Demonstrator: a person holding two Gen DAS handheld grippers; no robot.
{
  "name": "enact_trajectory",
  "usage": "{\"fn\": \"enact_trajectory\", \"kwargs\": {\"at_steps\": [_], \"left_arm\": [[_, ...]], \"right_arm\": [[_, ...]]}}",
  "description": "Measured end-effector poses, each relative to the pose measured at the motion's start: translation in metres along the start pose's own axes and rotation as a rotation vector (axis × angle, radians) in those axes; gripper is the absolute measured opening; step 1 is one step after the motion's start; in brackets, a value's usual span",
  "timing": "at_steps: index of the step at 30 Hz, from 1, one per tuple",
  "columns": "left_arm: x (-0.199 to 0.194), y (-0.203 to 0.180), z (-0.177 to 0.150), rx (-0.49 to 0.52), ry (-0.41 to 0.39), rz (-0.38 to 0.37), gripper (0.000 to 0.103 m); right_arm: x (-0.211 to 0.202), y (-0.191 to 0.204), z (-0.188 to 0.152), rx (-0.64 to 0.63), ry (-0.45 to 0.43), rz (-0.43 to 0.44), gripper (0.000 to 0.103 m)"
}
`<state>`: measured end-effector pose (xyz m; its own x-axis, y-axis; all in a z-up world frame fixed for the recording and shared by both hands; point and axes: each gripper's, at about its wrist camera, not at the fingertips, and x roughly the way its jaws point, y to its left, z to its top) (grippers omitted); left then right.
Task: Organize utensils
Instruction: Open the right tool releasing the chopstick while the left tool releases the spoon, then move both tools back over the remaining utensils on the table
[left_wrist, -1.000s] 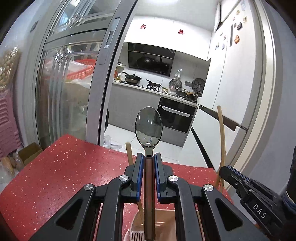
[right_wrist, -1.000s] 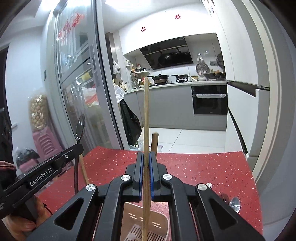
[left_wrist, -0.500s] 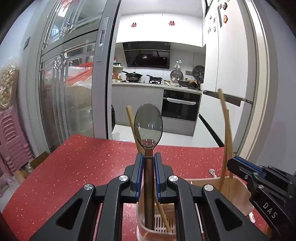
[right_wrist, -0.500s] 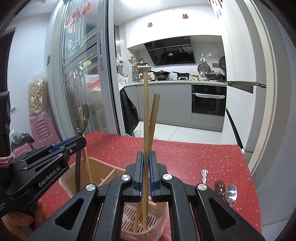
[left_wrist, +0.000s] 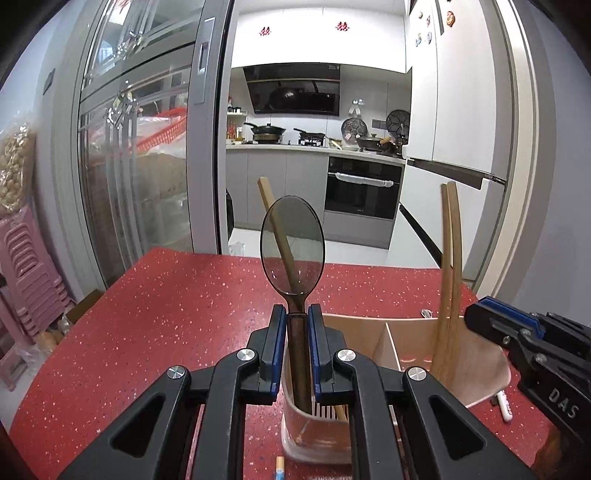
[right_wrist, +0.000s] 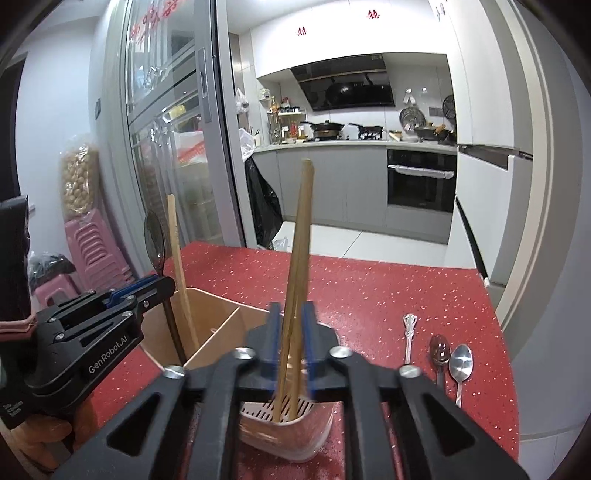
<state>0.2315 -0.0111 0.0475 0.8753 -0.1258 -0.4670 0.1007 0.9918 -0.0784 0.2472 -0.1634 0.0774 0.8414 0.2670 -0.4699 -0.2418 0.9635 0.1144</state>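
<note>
A pink utensil holder (left_wrist: 369, 343) with a divider stands on the red table (left_wrist: 166, 306). My left gripper (left_wrist: 297, 332) is shut on a dark translucent spoon (left_wrist: 292, 243), upright, its handle down in the holder's left compartment beside one wooden chopstick (left_wrist: 275, 225). In the right wrist view my right gripper (right_wrist: 291, 339) has its jaws apart around two wooden chopsticks (right_wrist: 299, 258) that stand in the holder's (right_wrist: 221, 325) right compartment. The left gripper with the spoon (right_wrist: 155, 236) shows at left there.
Three metal spoons (right_wrist: 439, 350) lie on the table right of the holder. A small white object (left_wrist: 504, 404) and a pencil-like tip (left_wrist: 280, 467) lie by the holder. The table's far edge faces a kitchen; glass doors stand left.
Both grippers have come down, lowering the spoon and chopsticks into the holder. The right gripper's jaws have opened, and the chopsticks now lean free.
</note>
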Motion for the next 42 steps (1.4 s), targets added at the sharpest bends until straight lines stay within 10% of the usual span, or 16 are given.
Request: {"fn": "enact_trajectory", "kwargs": {"at_steps": [2,9,11,12,22,25,42], "left_arm": [[-0.001,0.000,-0.001,0.004,0.006,0.001,0.037],[-0.004,0.005,-0.002,-0.007,0.028,-0.023,0.037],[-0.002,0.006,-0.001,-0.015,0.040,-0.021,0.068],[-0.002,0.008,-0.001,-0.024,0.041,-0.009,0.103],[-0.037,0.018,0.002,-0.031,0.006,0.020,0.103],[-0.048,0.023,-0.007,-0.023,0.064,0.007,0.103],[-0.081,0.055,-0.121,-0.007,0.408,0.071,0.103]], "right_arm": [[-0.005,-0.001,0.001,0.016,-0.013,-0.006,0.047],[-0.030,-0.003,0.004,0.059,-0.021,0.004,0.048],[-0.035,-0.003,0.004,0.074,-0.017,0.007,0.049],[-0.038,-0.004,0.003,0.083,-0.013,0.009,0.049],[-0.064,-0.004,-0.007,0.138,0.022,0.023,0.065],[-0.073,0.000,-0.015,0.147,0.055,0.036,0.081],[-0.072,0.017,-0.101,0.266,0.422,-0.005,0.082]]}}
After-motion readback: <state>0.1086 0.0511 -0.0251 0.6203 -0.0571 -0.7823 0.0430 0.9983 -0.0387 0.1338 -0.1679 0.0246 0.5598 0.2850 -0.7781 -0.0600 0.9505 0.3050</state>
